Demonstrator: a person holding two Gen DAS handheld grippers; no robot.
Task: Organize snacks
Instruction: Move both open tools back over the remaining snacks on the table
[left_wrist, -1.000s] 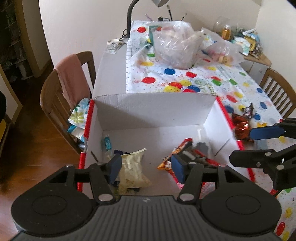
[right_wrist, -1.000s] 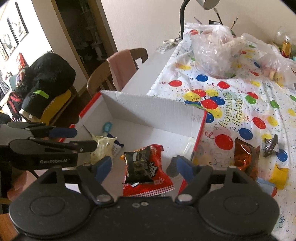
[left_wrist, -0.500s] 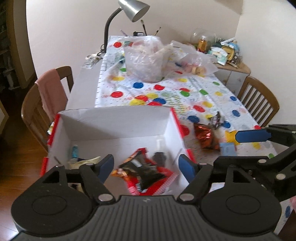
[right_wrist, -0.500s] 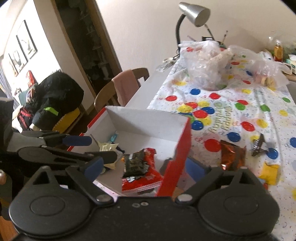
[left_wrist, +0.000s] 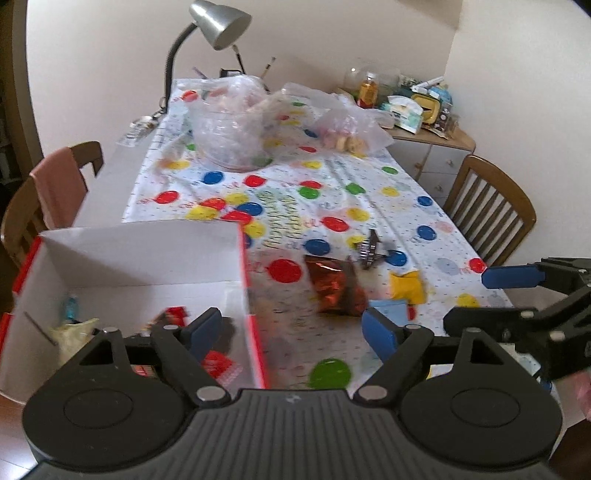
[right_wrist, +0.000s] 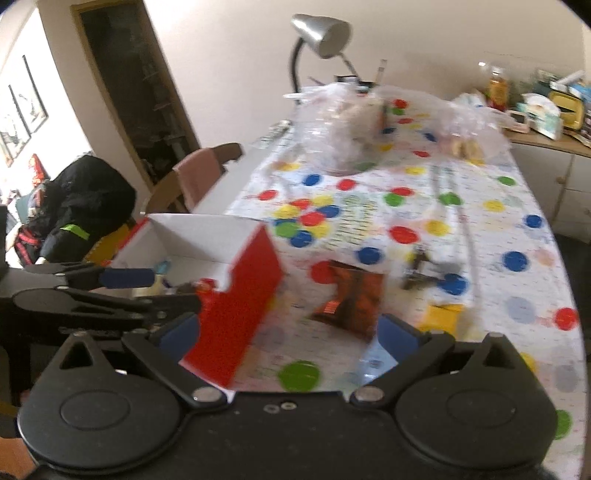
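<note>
A white cardboard box (left_wrist: 147, 258) with red outer walls (right_wrist: 240, 295) stands on the spotted tablecloth. In it lie a pale yellow packet (left_wrist: 74, 332), a red packet (left_wrist: 218, 363) and a small blue item (left_wrist: 70, 306). On the cloth to the right of the box lie an orange foil packet (left_wrist: 334, 291) (right_wrist: 354, 299), a dark wrapped sweet (left_wrist: 371, 251) (right_wrist: 421, 269), a yellow packet (left_wrist: 406, 288) (right_wrist: 443, 317) and a light blue packet (left_wrist: 388, 306). My left gripper (left_wrist: 291, 328) (right_wrist: 175, 290) hangs over the box's right wall, its jaws opening and empty. My right gripper (right_wrist: 290, 332) (left_wrist: 465, 297) hovers near the orange packet, its jaws opening, empty too.
Clear plastic bags (left_wrist: 229, 122) of food sit at the table's far end under a grey desk lamp (left_wrist: 218, 22). A chair with a pink cloth (left_wrist: 59, 184) stands left, another chair (left_wrist: 491, 218) right. A cluttered cabinet (left_wrist: 424, 110) is at the back right.
Both grippers have swung right, from above the box's inside to its right wall and the loose snacks. Both sets of jaws have spread wider. The pale and red packets stay in the box.
</note>
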